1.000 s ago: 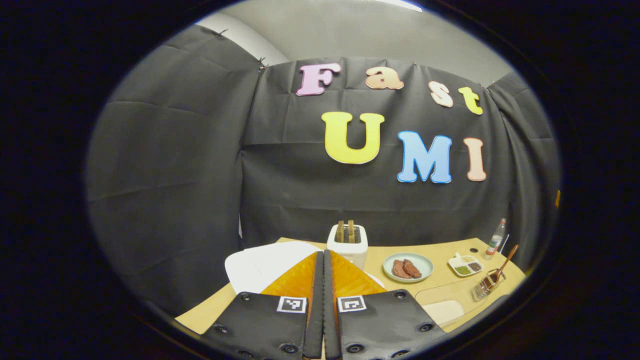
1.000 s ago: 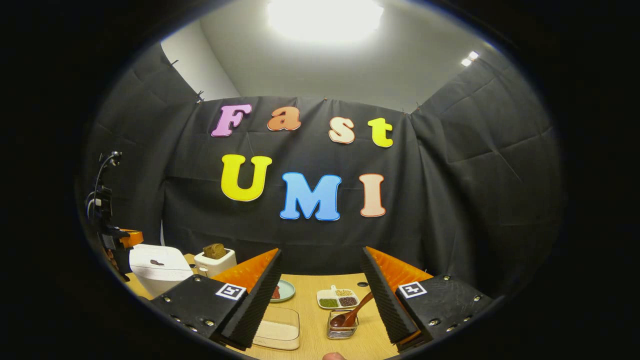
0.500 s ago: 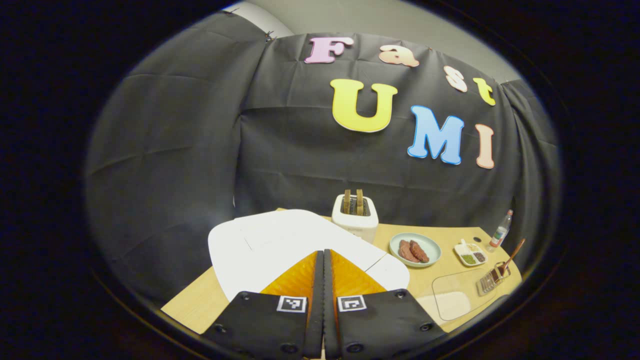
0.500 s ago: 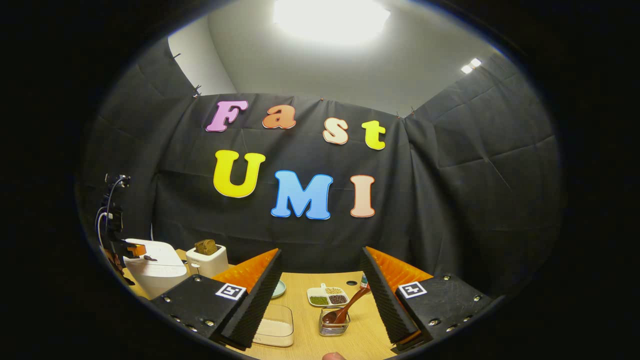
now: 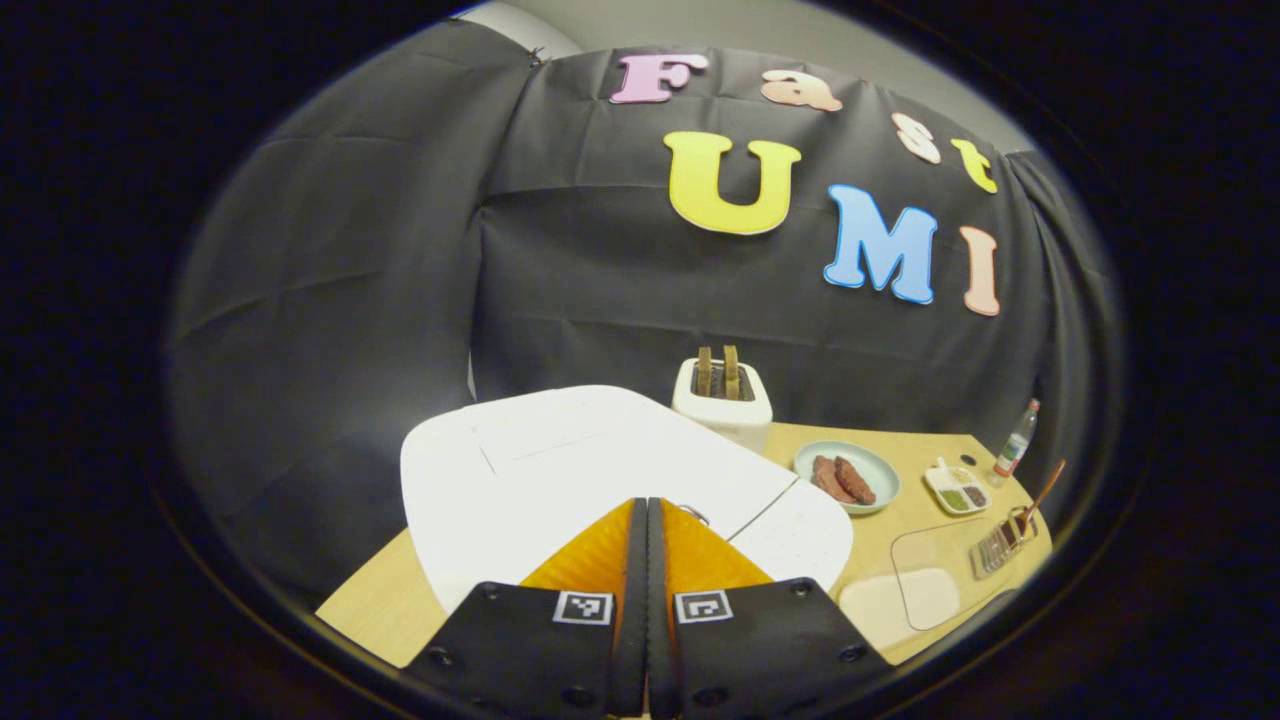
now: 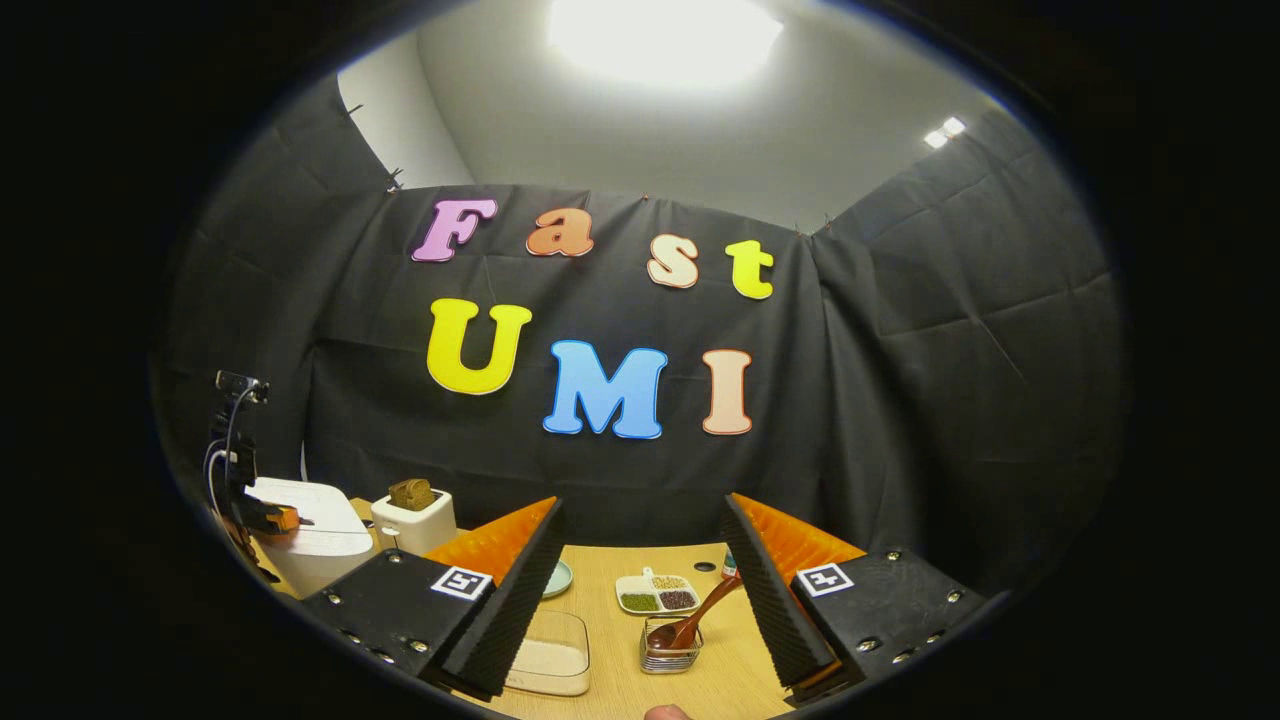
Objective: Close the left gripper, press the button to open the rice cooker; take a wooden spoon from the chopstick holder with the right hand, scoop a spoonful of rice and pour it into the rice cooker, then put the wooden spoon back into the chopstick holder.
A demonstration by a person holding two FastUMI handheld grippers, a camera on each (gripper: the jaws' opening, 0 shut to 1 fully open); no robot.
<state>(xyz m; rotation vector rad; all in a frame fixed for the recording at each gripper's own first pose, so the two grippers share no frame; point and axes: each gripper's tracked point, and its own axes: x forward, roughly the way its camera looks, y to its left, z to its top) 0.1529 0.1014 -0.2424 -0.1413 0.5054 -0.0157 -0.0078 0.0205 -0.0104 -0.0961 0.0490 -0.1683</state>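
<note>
The left gripper (image 5: 645,520) is pressed together over the white rice cooker (image 5: 560,470); its button, apparently at twelve o'clock of the tips, should be pressed squarely. The right gripper (image 6: 640,560) is held spread.

On the table (image 6: 620,640), the rice cooker (image 6: 310,535) stands left of the toaster (image 6: 413,520), chopstick holder (image 6: 670,648) nearer.
</note>
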